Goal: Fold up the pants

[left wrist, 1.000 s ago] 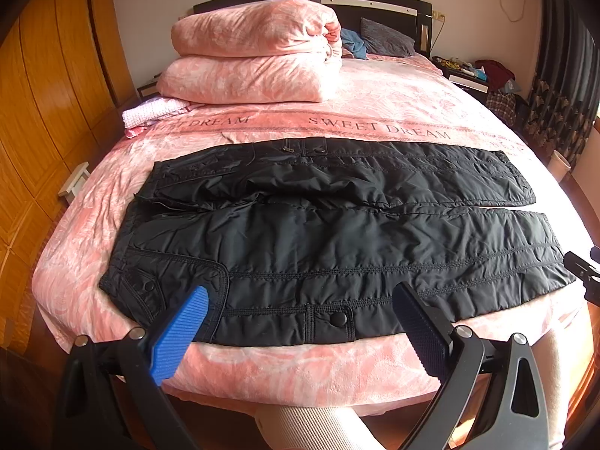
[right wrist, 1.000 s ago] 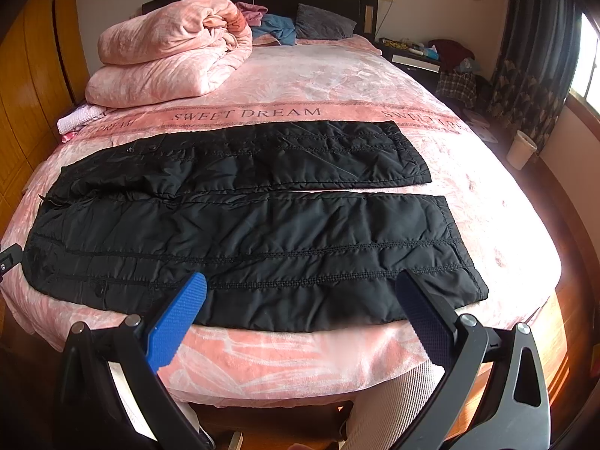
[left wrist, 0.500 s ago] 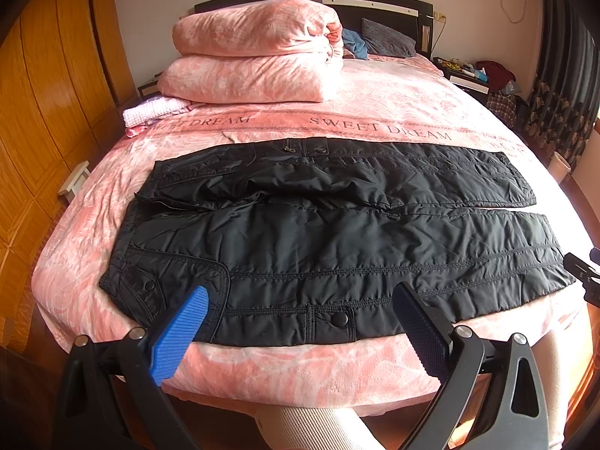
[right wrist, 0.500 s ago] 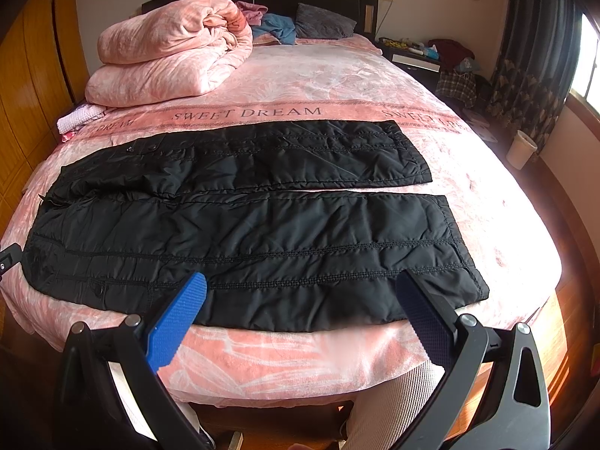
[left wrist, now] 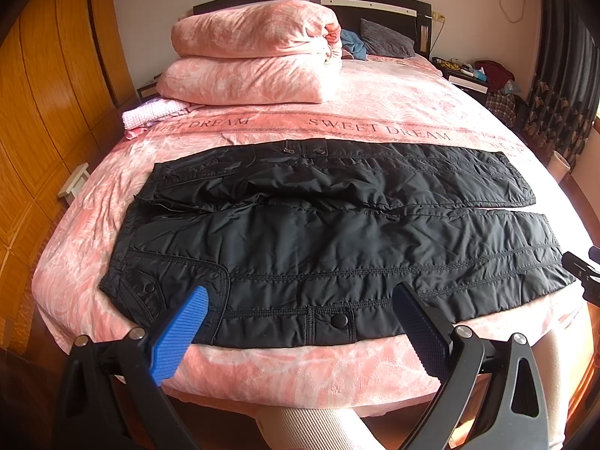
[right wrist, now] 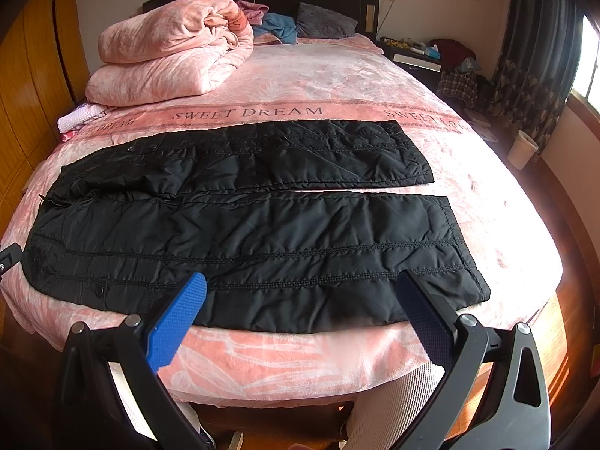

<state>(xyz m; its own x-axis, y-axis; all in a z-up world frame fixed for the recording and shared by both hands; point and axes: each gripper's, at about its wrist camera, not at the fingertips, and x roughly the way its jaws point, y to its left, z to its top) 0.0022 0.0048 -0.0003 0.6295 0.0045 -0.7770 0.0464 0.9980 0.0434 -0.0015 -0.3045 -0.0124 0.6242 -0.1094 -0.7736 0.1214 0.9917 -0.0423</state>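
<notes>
Black padded pants point(left wrist: 318, 232) lie flat across the pink bed, waist to the left, both legs stretched to the right, side by side. They also show in the right wrist view point(right wrist: 243, 225). My left gripper point(left wrist: 300, 300) is open and empty, held above the bed's near edge by the waist and pocket end. My right gripper point(right wrist: 303, 287) is open and empty, held above the near edge by the cuff end of the nearer leg. Neither touches the pants.
A folded pink quilt point(left wrist: 255, 63) is stacked at the bed's far left, with a small pink cloth point(left wrist: 150, 114) beside it. A wooden wardrobe point(left wrist: 37, 112) runs along the left. A nightstand point(right wrist: 420, 56) and white bin point(right wrist: 523, 150) stand at the right. My legs are below the bed edge.
</notes>
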